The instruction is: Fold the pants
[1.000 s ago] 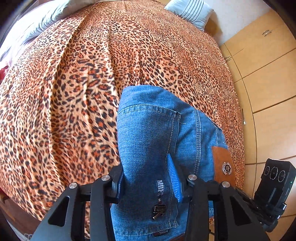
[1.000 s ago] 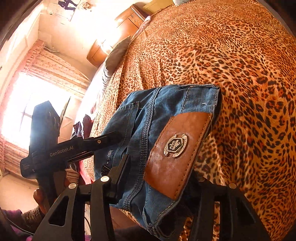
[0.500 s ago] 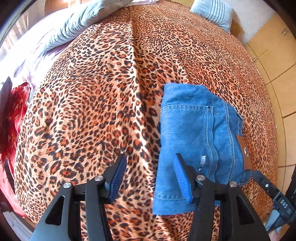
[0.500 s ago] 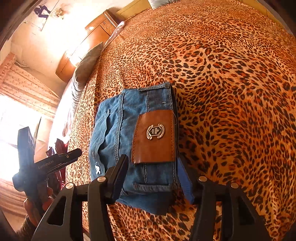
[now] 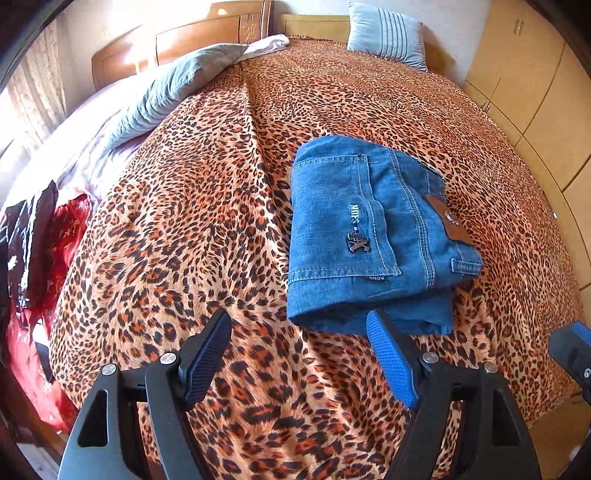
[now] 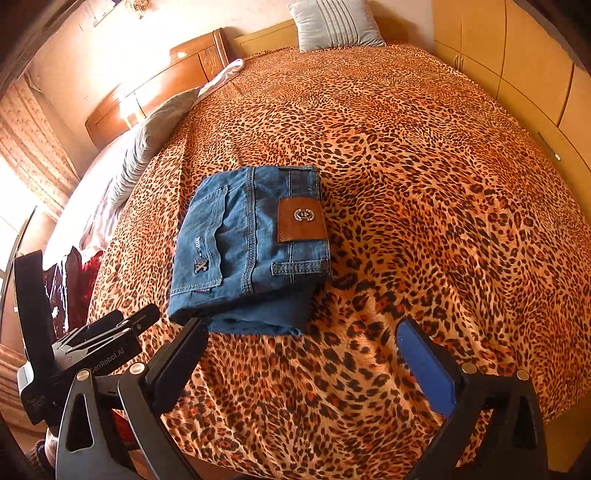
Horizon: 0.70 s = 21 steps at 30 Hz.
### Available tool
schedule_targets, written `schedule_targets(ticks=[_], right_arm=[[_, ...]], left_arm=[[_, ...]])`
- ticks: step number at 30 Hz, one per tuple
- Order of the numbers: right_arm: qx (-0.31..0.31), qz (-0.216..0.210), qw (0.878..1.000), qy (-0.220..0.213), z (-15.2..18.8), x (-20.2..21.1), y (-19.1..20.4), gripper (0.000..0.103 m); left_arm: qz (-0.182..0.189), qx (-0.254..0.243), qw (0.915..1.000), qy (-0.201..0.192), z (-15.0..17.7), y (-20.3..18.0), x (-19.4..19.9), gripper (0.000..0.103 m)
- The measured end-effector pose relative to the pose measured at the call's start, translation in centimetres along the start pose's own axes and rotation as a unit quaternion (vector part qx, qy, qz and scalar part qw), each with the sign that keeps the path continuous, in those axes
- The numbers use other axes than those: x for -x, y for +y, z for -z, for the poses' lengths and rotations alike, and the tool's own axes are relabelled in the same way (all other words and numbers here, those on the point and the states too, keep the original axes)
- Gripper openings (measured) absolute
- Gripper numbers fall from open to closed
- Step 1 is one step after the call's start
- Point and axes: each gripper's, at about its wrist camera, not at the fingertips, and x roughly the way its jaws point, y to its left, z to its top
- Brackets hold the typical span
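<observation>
The pants (image 5: 364,236) lie folded into a compact blue denim block on the leopard-print bedspread (image 5: 207,206), near the foot edge of the bed, back pocket and brown leather patch (image 6: 301,219) facing up. Neither tool is touching them.

The left gripper (image 5: 299,354) hangs just short of the bundle's near edge and a little off to its left; its fingers are spread wide with only bedspread between them, and the blue-padded finger (image 5: 391,363) sits just below the lower folded hem. The right gripper (image 6: 306,365) is likewise spread wide and holding nothing, hovering above the bedspread near the foot of the bed, with the pants ahead of it and toward its left; its black finger (image 6: 177,362) overlaps the bundle's near corner in that view, though whether it touches is unclear.

Farther up the bed, a grey pillow (image 5: 177,85) lies on the left side and a pale striped cushion (image 5: 388,33) stands at the wooden headboard (image 5: 177,40). Wooden wardrobe doors (image 5: 546,92) run along the right.
</observation>
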Motion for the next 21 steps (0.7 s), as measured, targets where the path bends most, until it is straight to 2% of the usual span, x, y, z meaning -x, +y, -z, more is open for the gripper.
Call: schedule_targets(ticks=[6, 14, 19, 21], right_arm=[[-0.002, 0.008, 0.999, -0.045, 5.5, 5.0, -2.2, 0.103], [-0.019, 0.001, 0.999, -0.034, 10.7, 9.1, -5.9, 0.103], [-0.017, -0.005, 0.999, -0.034, 12.6, 10.5, -7.0, 0.103], [-0.017, -0.007, 0.999, -0.037, 13.0, 10.9, -7.3, 0.103]], left_arm=[[0.005, -0.017, 0.9997, -0.016, 4.7, -3.7, 4.5, 0.077], [0.035, -0.003, 0.9992, -0.016, 9.9, -6.3, 8.9, 0.077], [0.051, 0.008, 0.9986, -0.011, 11.5, -6.4, 10.9, 0.077], [0.053, 0.012, 0.9982, -0.023, 11.7, -6.4, 11.9, 0.077]])
